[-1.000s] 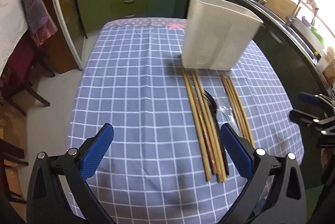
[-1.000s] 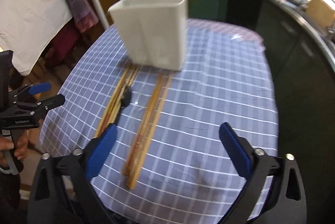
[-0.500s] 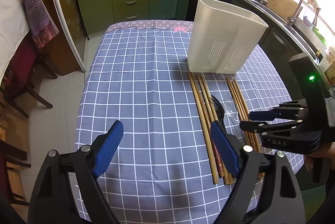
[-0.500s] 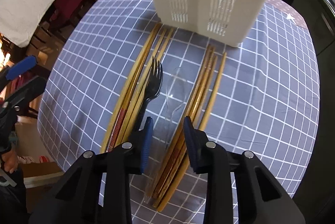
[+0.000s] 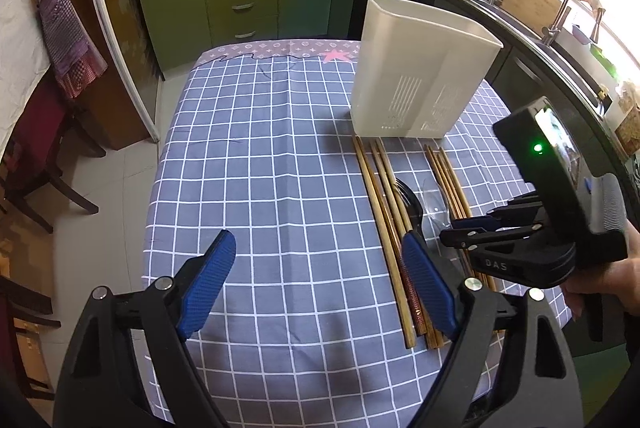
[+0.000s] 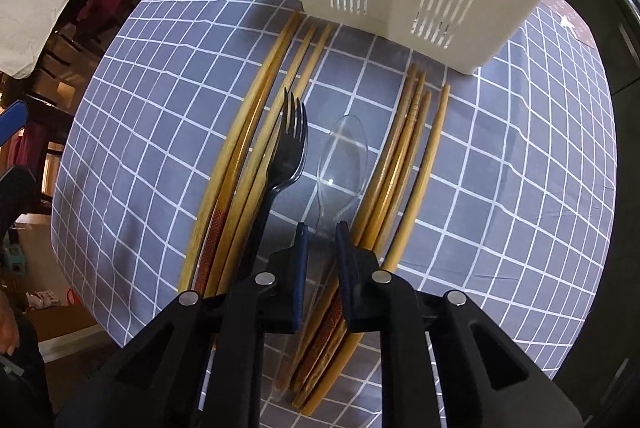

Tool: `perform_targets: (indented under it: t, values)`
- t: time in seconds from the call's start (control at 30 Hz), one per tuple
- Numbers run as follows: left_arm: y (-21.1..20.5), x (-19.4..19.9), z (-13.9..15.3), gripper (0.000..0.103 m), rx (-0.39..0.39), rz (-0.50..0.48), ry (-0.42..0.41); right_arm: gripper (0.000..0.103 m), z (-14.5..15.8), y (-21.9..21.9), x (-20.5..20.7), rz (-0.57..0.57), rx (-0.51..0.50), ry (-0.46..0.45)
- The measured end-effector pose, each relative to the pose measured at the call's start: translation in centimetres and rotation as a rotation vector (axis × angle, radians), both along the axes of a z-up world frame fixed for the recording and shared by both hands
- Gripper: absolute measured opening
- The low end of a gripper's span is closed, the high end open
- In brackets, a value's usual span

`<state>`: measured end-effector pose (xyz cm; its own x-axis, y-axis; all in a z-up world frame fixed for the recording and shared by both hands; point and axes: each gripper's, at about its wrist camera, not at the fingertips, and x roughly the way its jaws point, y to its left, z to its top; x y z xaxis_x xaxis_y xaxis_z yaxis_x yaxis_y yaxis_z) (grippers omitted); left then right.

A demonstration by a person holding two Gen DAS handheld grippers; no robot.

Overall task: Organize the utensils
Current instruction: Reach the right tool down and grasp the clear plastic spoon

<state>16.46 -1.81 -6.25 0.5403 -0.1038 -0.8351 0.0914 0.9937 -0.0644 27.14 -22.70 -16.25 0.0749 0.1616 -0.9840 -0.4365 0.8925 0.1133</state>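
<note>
A clear plastic spoon (image 6: 344, 152) lies on the checked tablecloth beside a black fork (image 6: 290, 148). Wooden chopsticks flank them, one bundle on the left (image 6: 244, 148) and one on the right (image 6: 400, 156). My right gripper (image 6: 320, 228) points straight down and its jaws are closing, the pads against the spoon's thin handle. The left wrist view shows that same right gripper (image 5: 450, 232) low over the spoon (image 5: 434, 200). Near the table's front edge my left gripper (image 5: 318, 240) hangs open with nothing between its fingers. Just behind the utensils stands the white slotted holder (image 5: 416, 76).
The blue checked tablecloth (image 5: 260, 168) is bare on its left half. A dark wooden chair (image 5: 48, 164) stands on the floor to the left. Green kitchen cabinets (image 5: 240, 4) run along the back, with a counter and sink (image 5: 568, 28) to the right.
My right gripper swung in over the utensils, tipped to point down, dropped and narrowed from wide open to close around the clear spoon's handle. My left gripper narrowed slightly and stayed in place.
</note>
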Motion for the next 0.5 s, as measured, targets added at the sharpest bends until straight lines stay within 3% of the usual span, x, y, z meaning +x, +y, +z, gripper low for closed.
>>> perform_targets:
  t: [0.13,0.5]
  values:
    - [-0.7,0.2,-0.2,0.080,-0.002,-0.019,0.010,0.010,0.1,-0.3,0.0,-0.015,0.046,-0.005]
    - [-4.5,1.8,-1.3,0.056,-0.036,-0.100,0.106,0.009,5.2,-7.2,-0.4,-0.100,0.211,-0.079]
